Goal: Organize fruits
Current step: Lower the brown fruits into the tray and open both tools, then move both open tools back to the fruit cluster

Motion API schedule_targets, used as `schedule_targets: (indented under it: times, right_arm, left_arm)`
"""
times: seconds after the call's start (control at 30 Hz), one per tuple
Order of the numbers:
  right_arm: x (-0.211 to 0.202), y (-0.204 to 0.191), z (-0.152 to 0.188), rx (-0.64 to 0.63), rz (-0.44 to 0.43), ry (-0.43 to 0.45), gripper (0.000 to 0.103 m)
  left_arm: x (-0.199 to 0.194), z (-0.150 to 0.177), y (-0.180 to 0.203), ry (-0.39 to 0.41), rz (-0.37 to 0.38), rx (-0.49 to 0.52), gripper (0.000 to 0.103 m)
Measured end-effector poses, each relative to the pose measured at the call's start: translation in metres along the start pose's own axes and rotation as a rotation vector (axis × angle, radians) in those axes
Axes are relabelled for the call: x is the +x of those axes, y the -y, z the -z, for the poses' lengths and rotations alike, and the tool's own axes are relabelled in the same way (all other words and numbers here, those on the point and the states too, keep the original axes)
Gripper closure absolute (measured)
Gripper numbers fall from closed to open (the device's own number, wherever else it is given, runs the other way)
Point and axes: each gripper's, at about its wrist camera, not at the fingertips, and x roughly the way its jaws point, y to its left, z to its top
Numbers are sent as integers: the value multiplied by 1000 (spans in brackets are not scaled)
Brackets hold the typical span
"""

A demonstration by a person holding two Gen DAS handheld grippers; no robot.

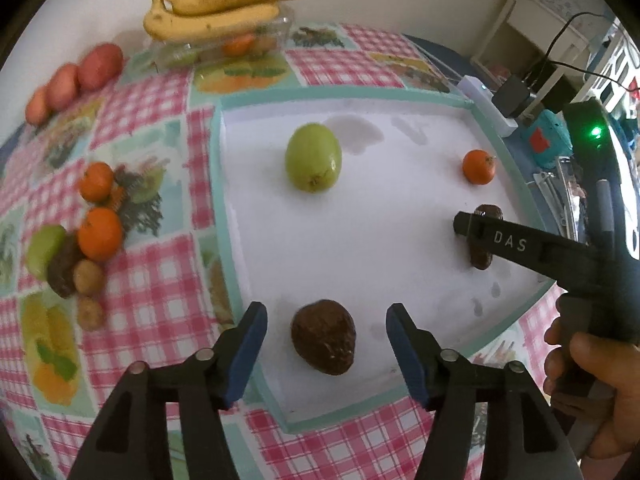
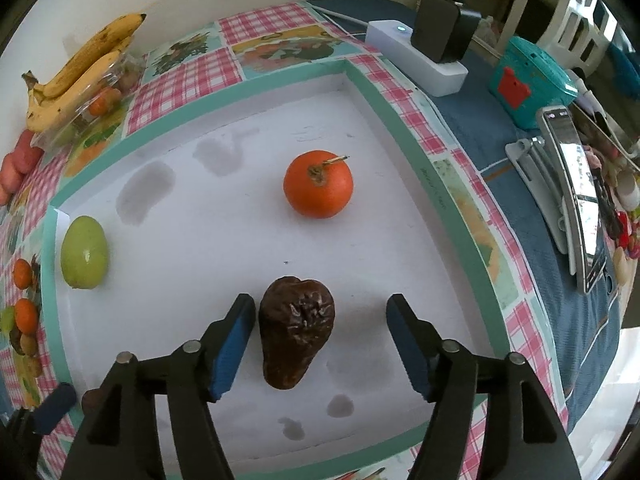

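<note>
We are seeing four fruits lying on the white tray (image 1: 360, 248): a dark avocado (image 1: 323, 337) sitting between the spread fingers of the left tool (image 1: 326, 332), untouched by either pad, and a wrinkled brown fruit (image 2: 295, 339) lying between the fingers of the right tool (image 2: 320, 338), whose jaws are standing apart, the left pad just beside its skin. In the right wrist view an orange (image 2: 318, 184) is resting at twelve o'clock from the brown fruit, and a green fruit (image 2: 84, 252) at ten o'clock by the tray's rim. On the checked bench (image 1: 152, 280), bananas (image 1: 212, 10) are lying over a clear box, with loose fruit piled at nine o'clock.
</note>
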Motion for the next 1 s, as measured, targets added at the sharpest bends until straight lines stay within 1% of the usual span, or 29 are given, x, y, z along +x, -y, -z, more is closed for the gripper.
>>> schedule_targets:
  times: [0.07,0.13,0.2,0.27,0.37,0.47,0.53,0.57,0.6,0.63,0.7,0.77,0.9,1.0]
  right_arm:
    - [1,2,0,10,-7,1,30]
    - [4,0,-3,11,-10,0,30]
    - [4,0,-4,8,-8,2,30]
    - [4,-1,-4,8,-12,3,30]
    - [0,-1,-3,7,-8,10,30]
    - [-4,-1,-2,4,-6,22,29]
    - [-8,-2,-1,0,-5,32,29]
    - [-9,-4,0,-5,-6,37,26]
    - [-11,-5,0,-9,-6,42,15]
    - [-12,-6,0,-11,-9,47,9]
    - [-13,-8,0,-17,-15,56,9]
    - [-16,-9,0,-25,-17,67,9]
    - [-21,-16,1,-61,-5,95,9]
    - [-25,-22,0,-84,-8,127,9]
  left_arm:
    - [-4,-2,-3,6,-5,-11,36]
    - [-8,-3,-8,9,8,-29,36]
    - [-11,-6,-11,17,-14,-37,29]
    - [-15,-7,-14,26,-27,-42,27]
    - [-20,-9,-22,30,-23,-72,24]
    - [-22,-10,-30,36,-53,-102,23]
    - [-25,-10,-38,41,-80,-137,17]
    - [-27,-10,-43,51,-97,-156,9]
    - [-30,-10,-48,70,-124,-174,2]
    - [-32,-10,-51,81,-144,-183,0]
    - [-36,-11,-60,103,-205,-208,0]
    - [-38,-10,-69,112,-236,-233,0]
    - [-46,-10,-92,144,-244,-299,0]
    - [-54,-11,-104,176,-261,-329,0]
